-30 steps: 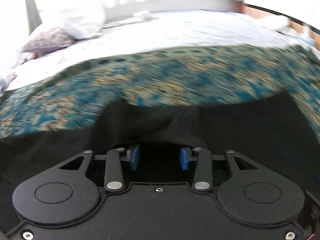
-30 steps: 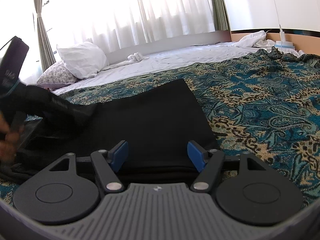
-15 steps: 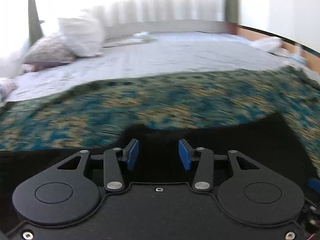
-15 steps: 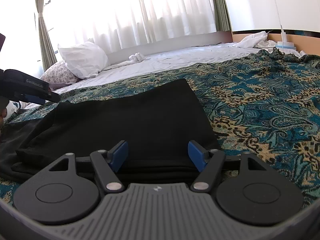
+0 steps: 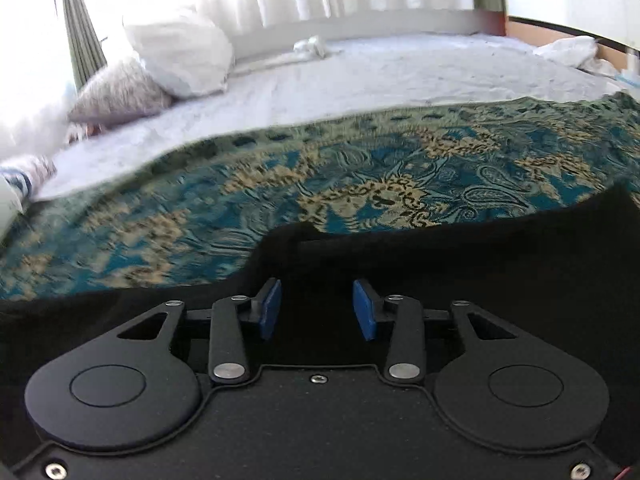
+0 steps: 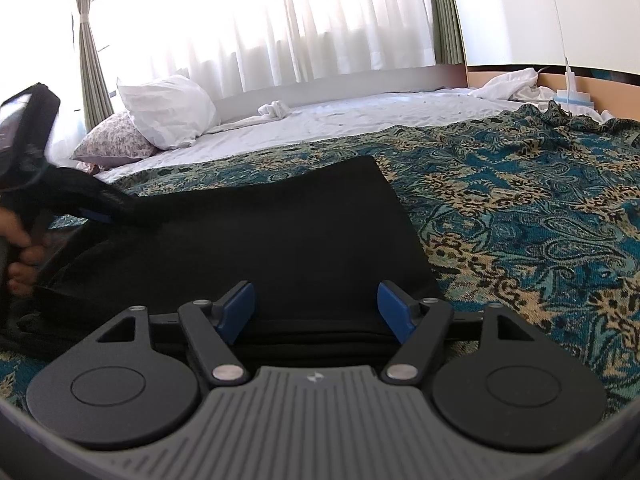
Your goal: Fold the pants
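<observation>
Closest to me, my right gripper sits low at the near edge of the pants, its jaws spread wide with nothing between the blue pads; under them I can see stacked dark layers, so I judge the garment is already doubled over at this end. My left gripper hovers over the same black cloth, jaws parted too and holding nothing, though less widely.

The pants lie on the patterned bedspread, flat and roughly rectangular on the right side, but bunched and rumpled toward the left, where the left gripper shows in the right wrist view as a dark blur beside my left hand.

To do this step well, I would pinch the rumpled left portion near its free edge, taking all layers at once, and keep the right gripper pressing or gripping the neat stacked hem so the flat part does not drag. Then lift only enough to clear the bedspread and lay the cloth over in one smooth arc, lining up edge with edge.

The fabric looks matte, soft and limp, likely a knit; it will sag and slide over itself. The bedspread is woven, paisley in teal, tan and black, with enough texture to hold the pants in place. Beyond it lie a smooth white sheet, a plump white pillow, a floral one and sheer curtains.
</observation>
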`<action>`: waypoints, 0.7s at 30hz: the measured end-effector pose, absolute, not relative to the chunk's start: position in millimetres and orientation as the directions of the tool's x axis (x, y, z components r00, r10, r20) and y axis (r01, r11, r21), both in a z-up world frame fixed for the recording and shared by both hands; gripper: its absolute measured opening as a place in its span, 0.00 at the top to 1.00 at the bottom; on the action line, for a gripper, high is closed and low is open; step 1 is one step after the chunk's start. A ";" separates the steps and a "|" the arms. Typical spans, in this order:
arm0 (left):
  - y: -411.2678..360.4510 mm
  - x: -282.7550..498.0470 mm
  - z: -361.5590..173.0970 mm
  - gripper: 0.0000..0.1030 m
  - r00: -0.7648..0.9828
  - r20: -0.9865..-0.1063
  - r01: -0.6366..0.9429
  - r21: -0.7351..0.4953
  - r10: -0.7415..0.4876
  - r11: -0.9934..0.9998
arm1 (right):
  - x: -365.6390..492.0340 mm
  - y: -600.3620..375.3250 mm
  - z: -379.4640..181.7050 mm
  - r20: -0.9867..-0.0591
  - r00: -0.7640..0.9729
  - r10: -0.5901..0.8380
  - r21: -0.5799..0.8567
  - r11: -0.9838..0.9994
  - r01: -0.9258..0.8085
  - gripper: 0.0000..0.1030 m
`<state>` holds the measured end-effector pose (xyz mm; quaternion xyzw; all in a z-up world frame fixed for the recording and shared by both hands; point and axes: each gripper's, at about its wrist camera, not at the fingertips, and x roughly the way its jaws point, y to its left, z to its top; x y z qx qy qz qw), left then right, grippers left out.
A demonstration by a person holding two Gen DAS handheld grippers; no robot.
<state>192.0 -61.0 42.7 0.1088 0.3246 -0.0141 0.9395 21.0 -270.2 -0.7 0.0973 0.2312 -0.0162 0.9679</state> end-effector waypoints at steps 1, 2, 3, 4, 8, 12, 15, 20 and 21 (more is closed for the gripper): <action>-55.8 180.7 46.5 0.60 0.797 -0.604 0.103 0.186 0.031 0.977 | 21.0 -270.1 -0.8 -0.450 0.893 0.016 0.182 0.981 0.074 0.22; -47.9 168.2 51.0 0.57 0.803 -0.596 0.104 0.164 0.015 0.981 | 20.8 -270.1 -1.0 -0.449 0.893 0.018 0.182 0.981 0.071 0.22; -42.2 157.5 54.3 0.55 0.806 -0.591 0.101 0.144 0.004 0.984 | 20.6 -270.2 -1.0 -0.447 0.894 0.021 0.183 0.981 0.069 0.21; -36.1 145.6 56.8 0.55 0.810 -0.586 0.097 0.119 -0.009 0.988 | 20.1 -270.5 -1.0 -0.445 0.895 0.024 0.185 0.981 0.065 0.20; -17.9 98.1 53.7 0.54 0.806 -0.590 0.103 0.051 -0.053 0.993 | 15.8 -273.4 0.4 -0.422 0.904 0.063 0.216 0.976 0.033 0.11; -16.9 63.4 39.8 0.51 0.810 -0.586 0.116 0.101 -0.035 0.988 | 4.9 -273.1 6.8 -0.372 0.927 0.039 0.218 0.975 0.047 0.04; -13.0 49.9 28.9 0.49 0.810 -0.586 0.109 0.091 -0.036 0.990 | -10.0 -273.8 19.1 -0.319 0.948 0.000 0.211 0.975 0.071 0.00; -4.9 41.1 21.8 0.45 0.823 -0.565 0.100 0.045 -0.057 0.994 | -24.6 -275.6 22.3 -0.373 0.916 -0.150 0.020 0.985 0.170 0.00; -4.4 39.8 20.7 0.44 0.826 -0.560 0.098 0.042 -0.058 0.994 | -25.8 -276.8 19.7 -0.387 0.904 -0.183 -0.031 0.982 0.185 0.00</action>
